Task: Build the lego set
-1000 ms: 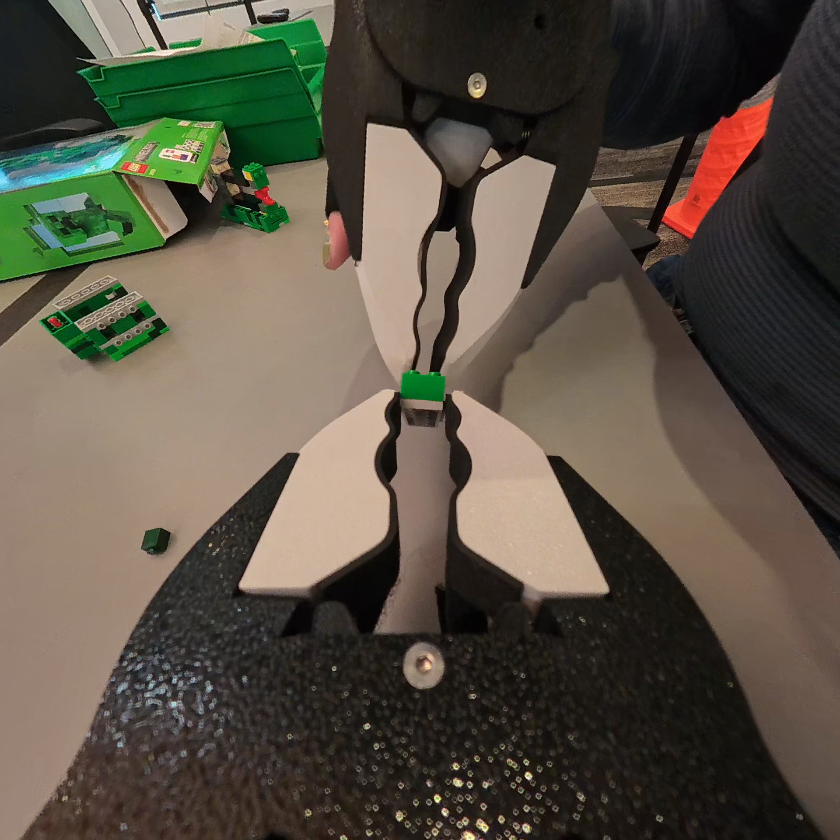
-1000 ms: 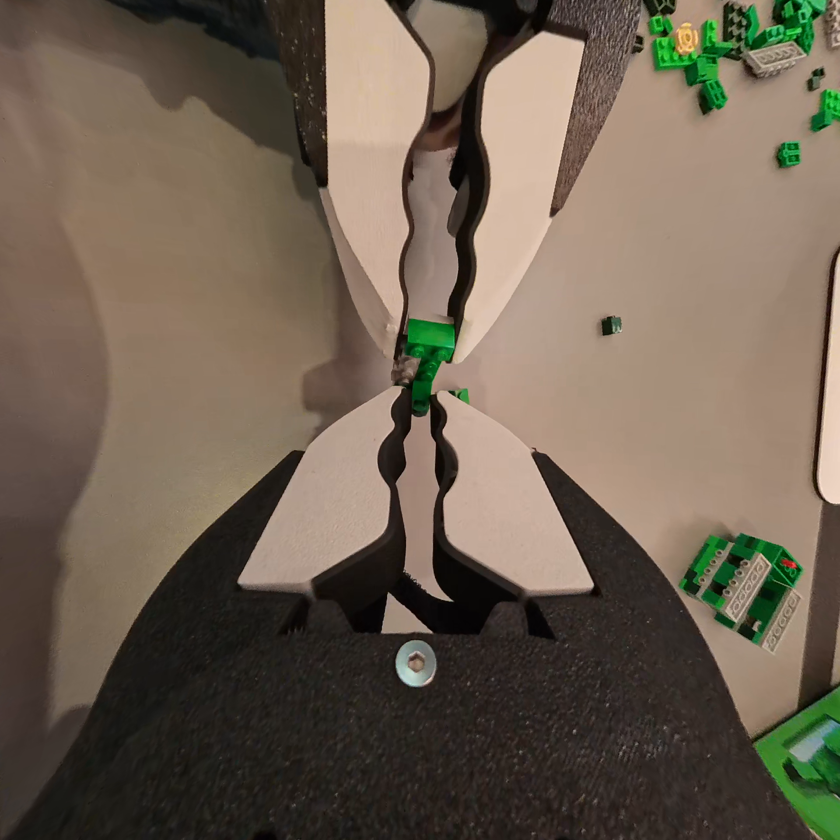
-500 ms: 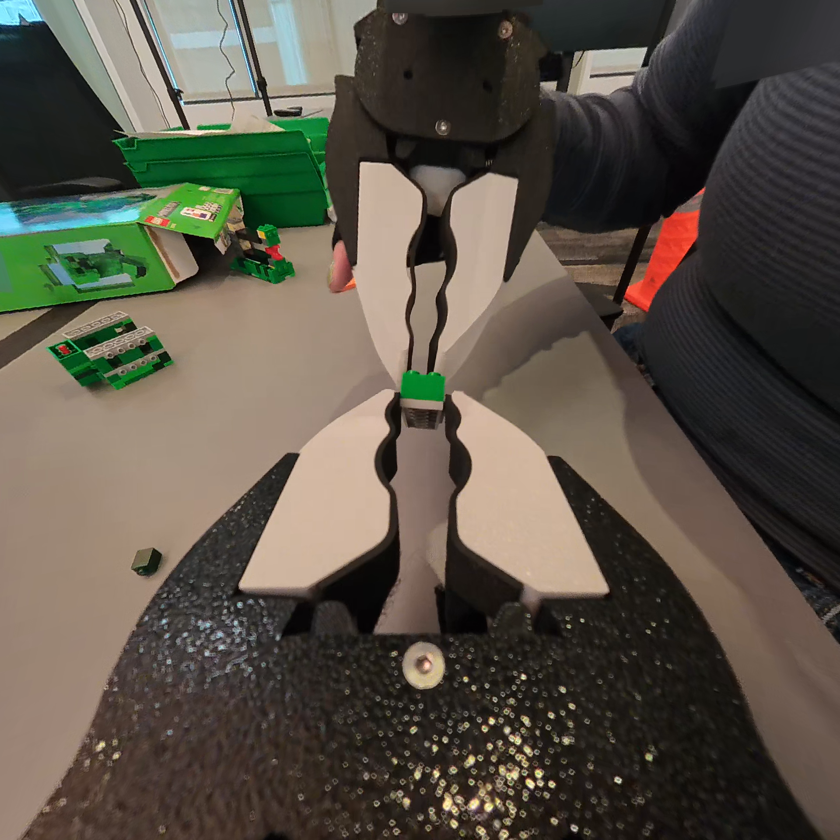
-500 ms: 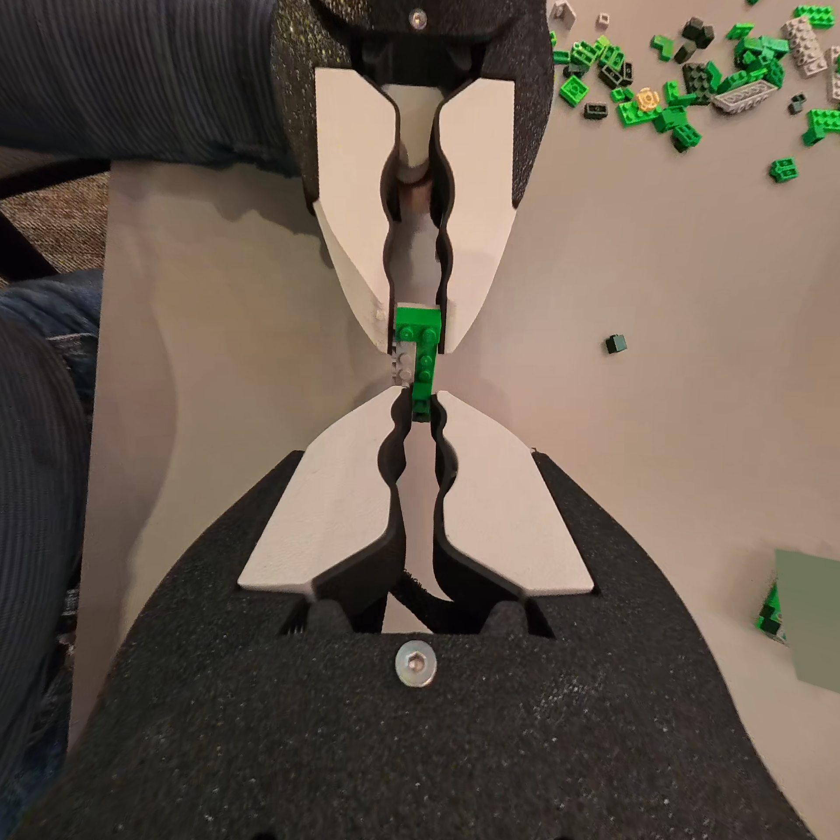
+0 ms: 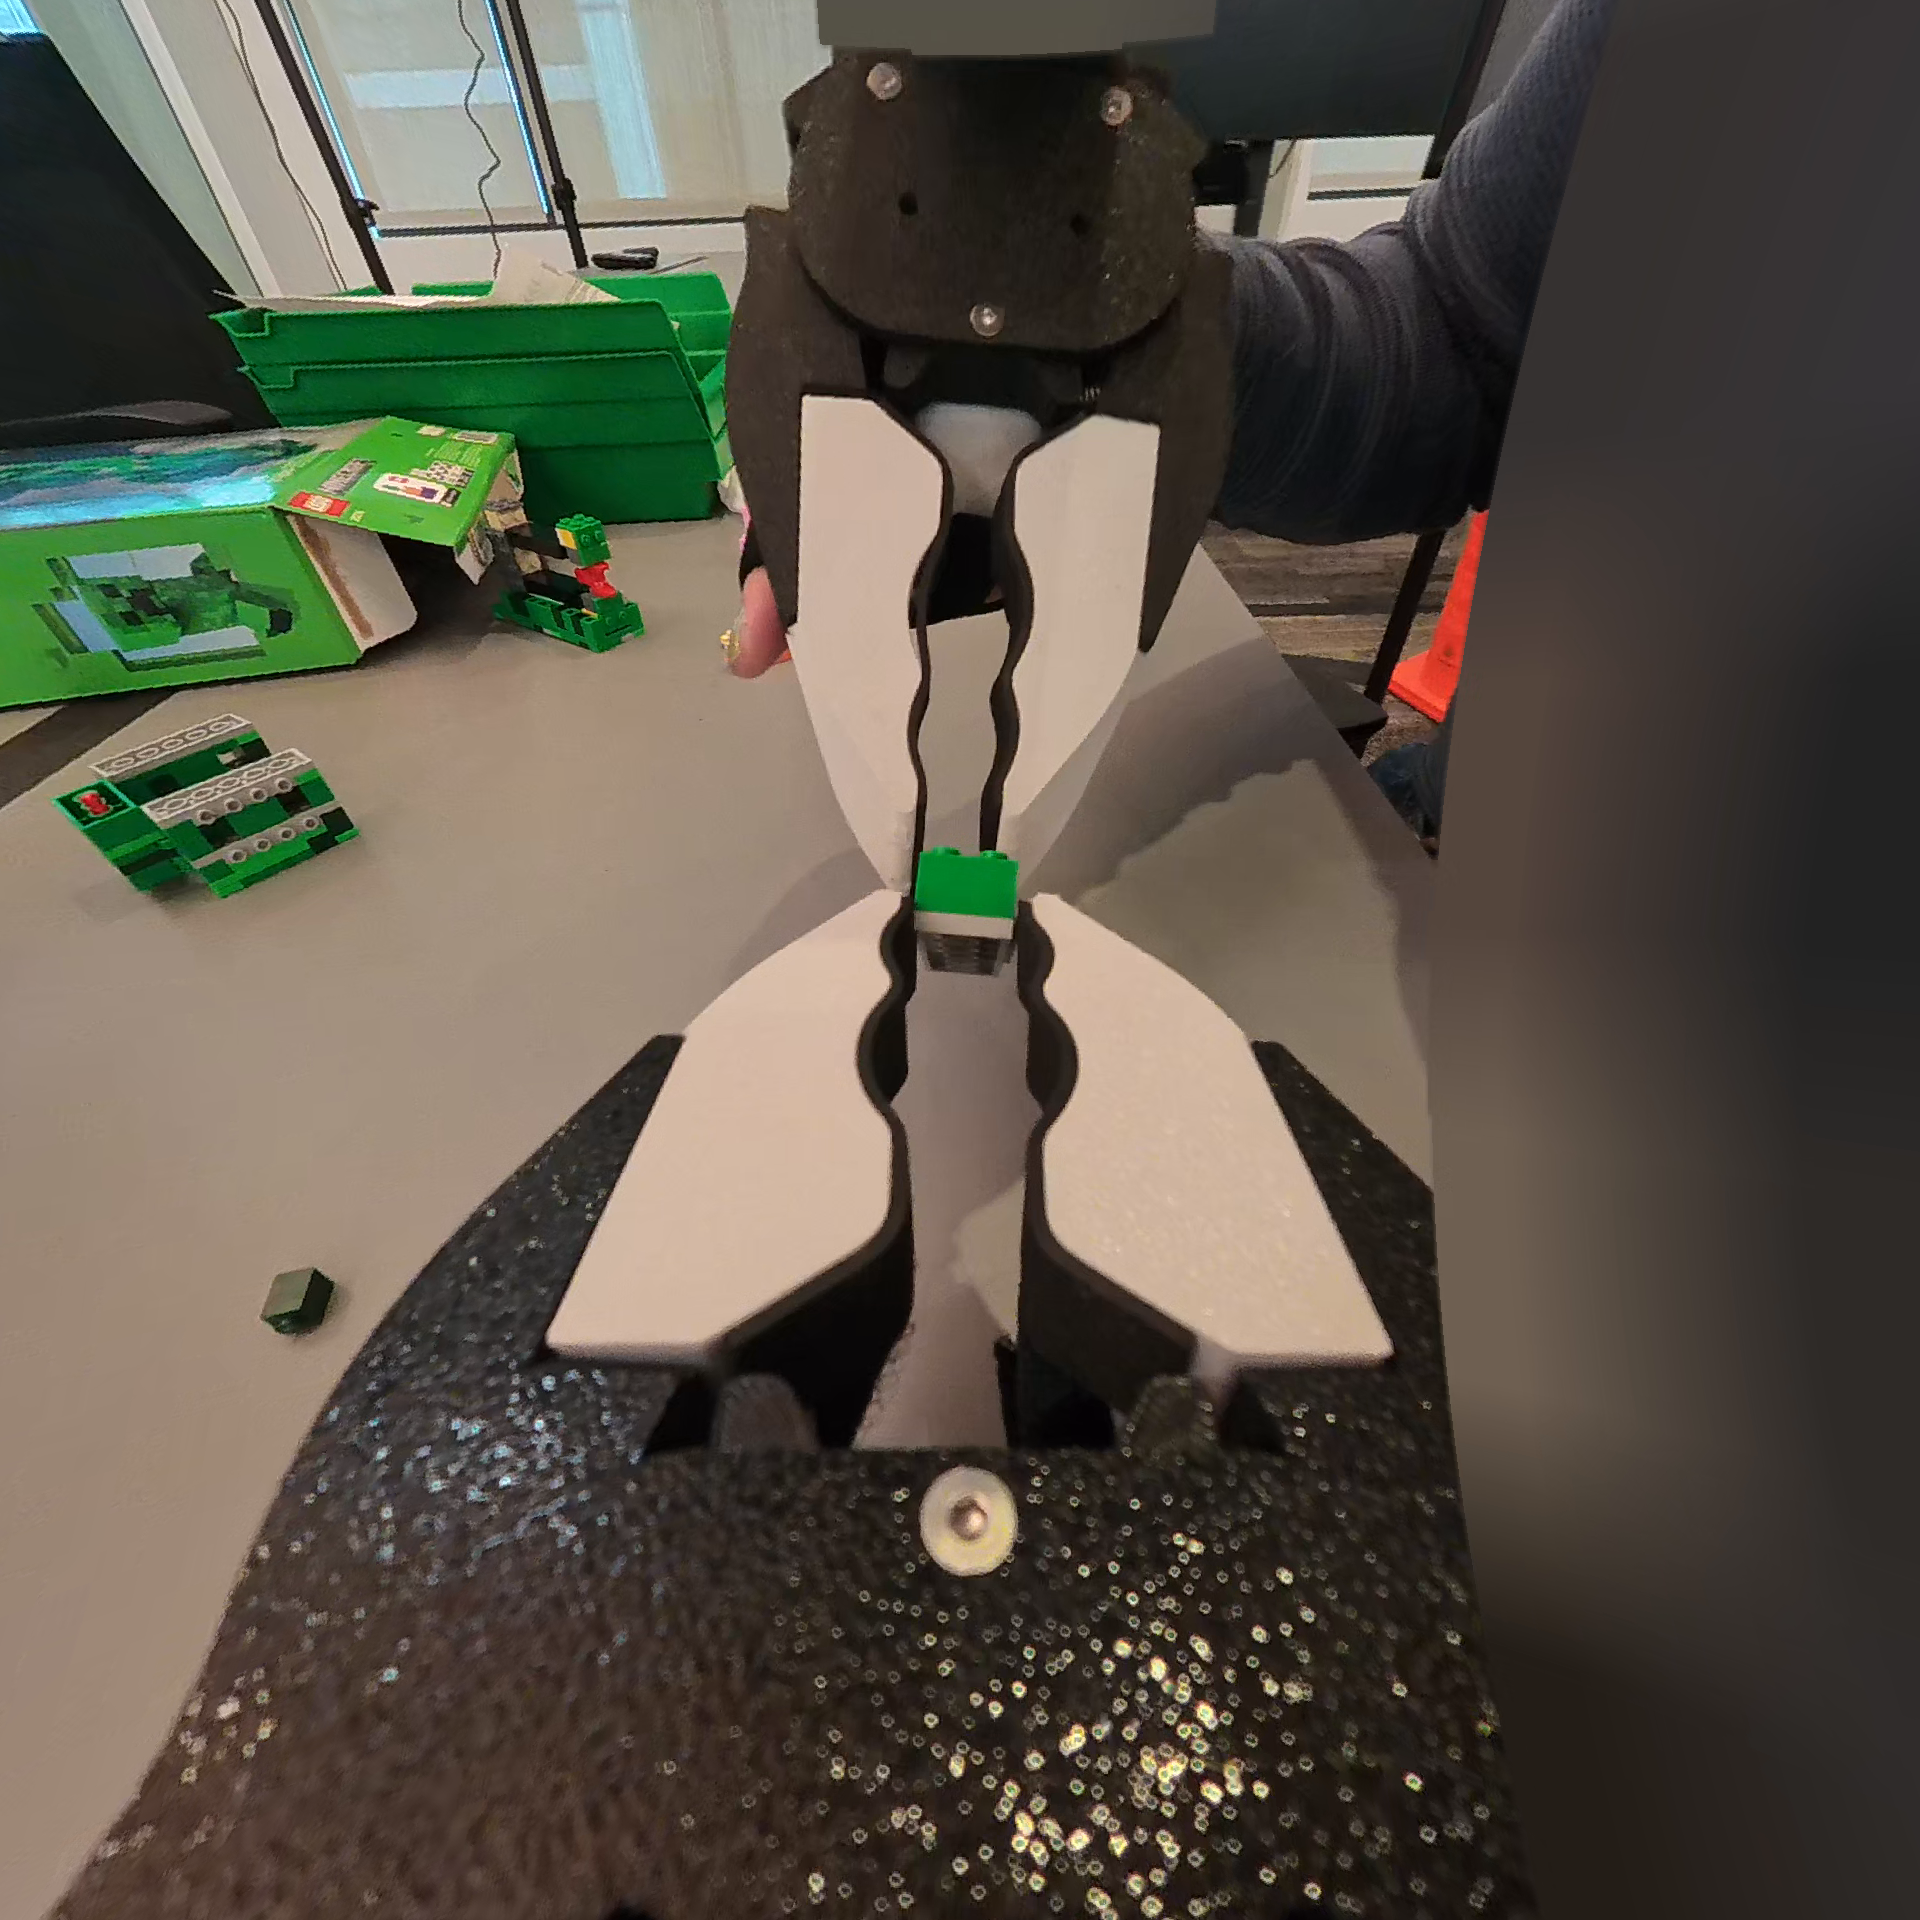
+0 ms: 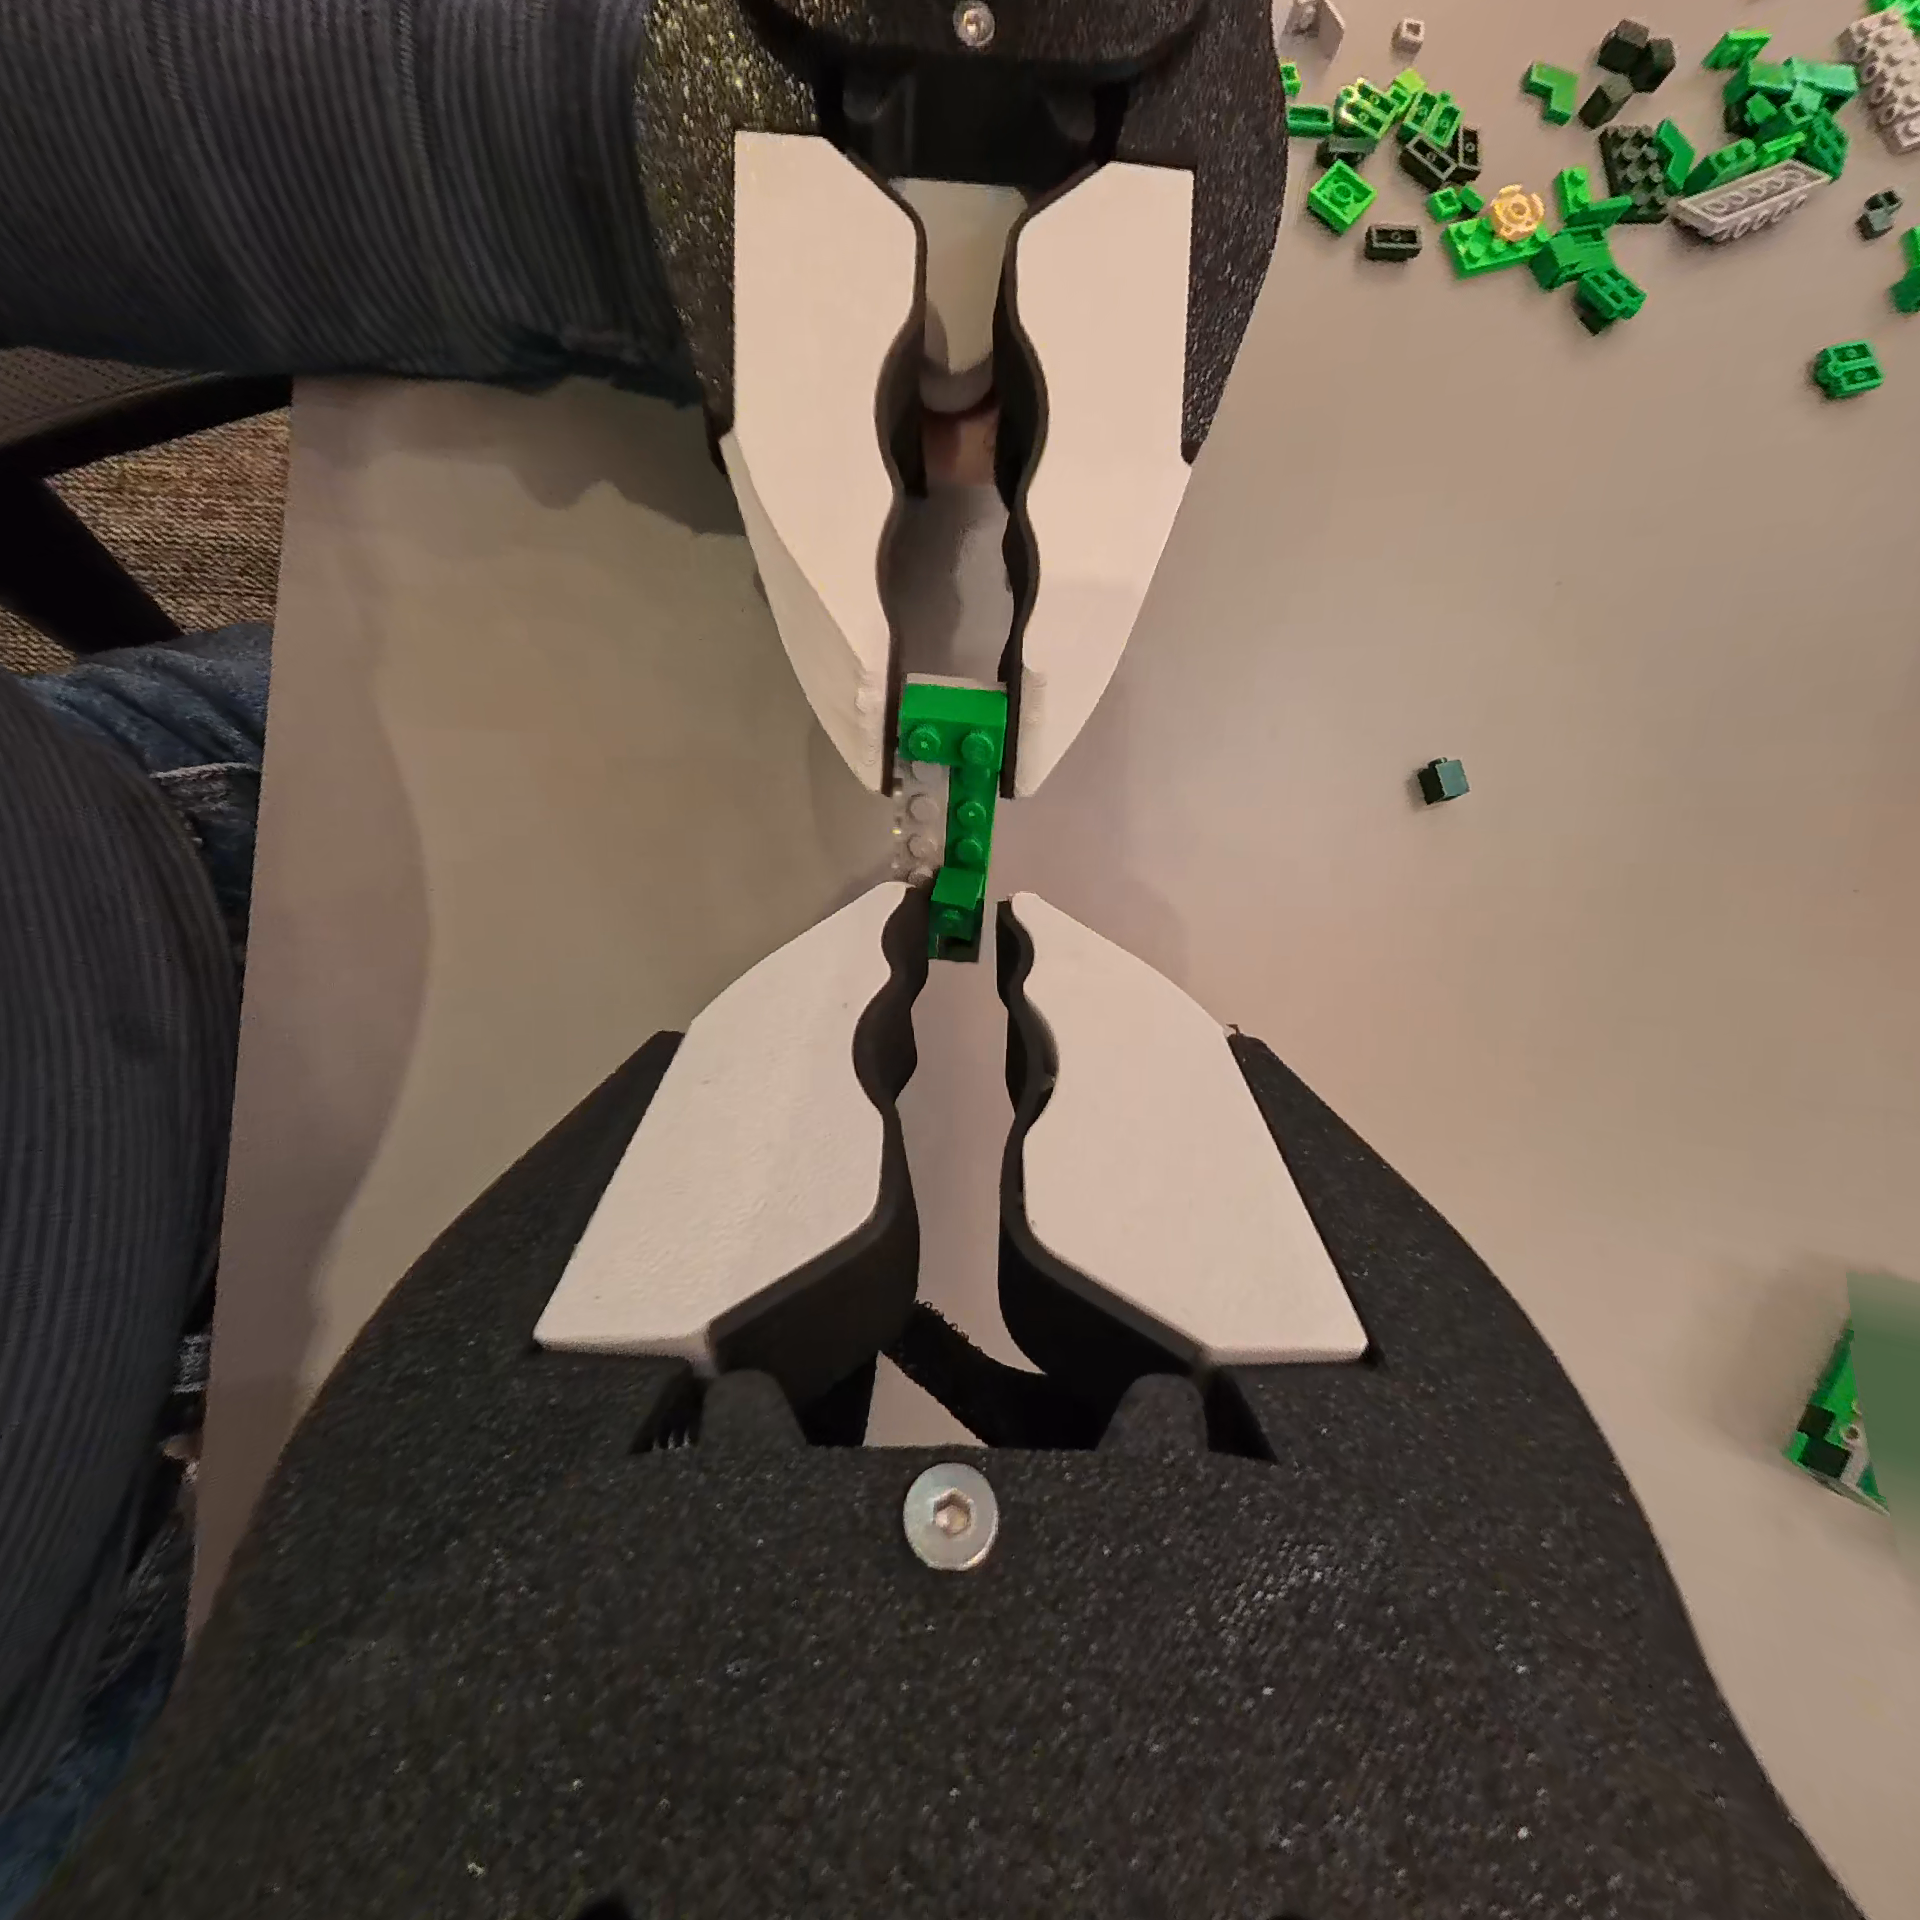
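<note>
A: Start at the left of the left wrist view. What's on the table (image 5: pixel 582 997)?

B: The opened green box (image 5: pixel 177 582) far left, a half-built green and grey block (image 5: pixel 208 816) in front of it, a small figure build (image 5: pixel 571 597) by the box flap, and one loose dark stud piece (image 5: pixel 298 1299) nearer the camera. None of it is touching the claws.

A: And the middle?

B: The left claw (image 5: pixel 964 940) is closed most of the way on a small assembly (image 5: pixel 964 914), a green brick over a grey plate, held at the very tips above the table. The right claw (image 6: pixel 961 920) faces it, narrowed to a thin gap around a small green piece (image 6: pixel 956 914) that sits against the near end of that assembly.

A: Is the right claw truly gripping it?

B: It looks pinched, though only at the tips. To the right, the pile of loose bricks (image 6: pixel 1621 177) lies well apart.

A: What could go wrong?

B: I'd judge the push itself. Both grips are shallow, so an off-axis press could twist the assembly out of the left claw or pop the small piece free. If the studs aren't aligned, it may seat crooked.
</note>
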`<state>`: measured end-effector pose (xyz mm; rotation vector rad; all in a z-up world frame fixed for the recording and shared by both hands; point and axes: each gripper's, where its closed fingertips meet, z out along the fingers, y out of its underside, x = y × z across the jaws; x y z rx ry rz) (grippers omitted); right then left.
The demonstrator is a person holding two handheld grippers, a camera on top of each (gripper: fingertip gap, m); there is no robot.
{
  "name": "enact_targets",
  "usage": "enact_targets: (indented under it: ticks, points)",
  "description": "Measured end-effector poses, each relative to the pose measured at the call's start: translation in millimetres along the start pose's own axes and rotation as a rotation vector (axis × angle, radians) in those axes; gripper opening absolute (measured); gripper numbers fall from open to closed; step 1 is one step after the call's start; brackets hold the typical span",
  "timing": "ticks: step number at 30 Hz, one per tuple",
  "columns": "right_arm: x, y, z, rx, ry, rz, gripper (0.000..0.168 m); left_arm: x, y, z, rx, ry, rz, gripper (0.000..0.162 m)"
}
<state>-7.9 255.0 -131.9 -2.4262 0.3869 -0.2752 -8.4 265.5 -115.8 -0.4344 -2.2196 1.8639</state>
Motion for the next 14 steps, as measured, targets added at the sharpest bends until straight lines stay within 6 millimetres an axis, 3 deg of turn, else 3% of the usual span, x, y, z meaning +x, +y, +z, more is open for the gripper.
enact_targets:
  ticks: [8, 11, 14]
  points:
    - [-5, -1, -4, 0.025, -0.048, 0.033, 0.015, 3, -2, -2, 0.011, 0.023, -0.006, 0.018]
    - [-6, -1, -10, 0.05, -0.071, 0.039, 0.023, 5, -2, -2, 0.013, 0.039, -0.007, 0.018]
    - [-13, -12, -24, 0.208, -0.239, 0.131, 0.038, 16, -11, -5, 0.065, 0.115, -0.019, 0.018]
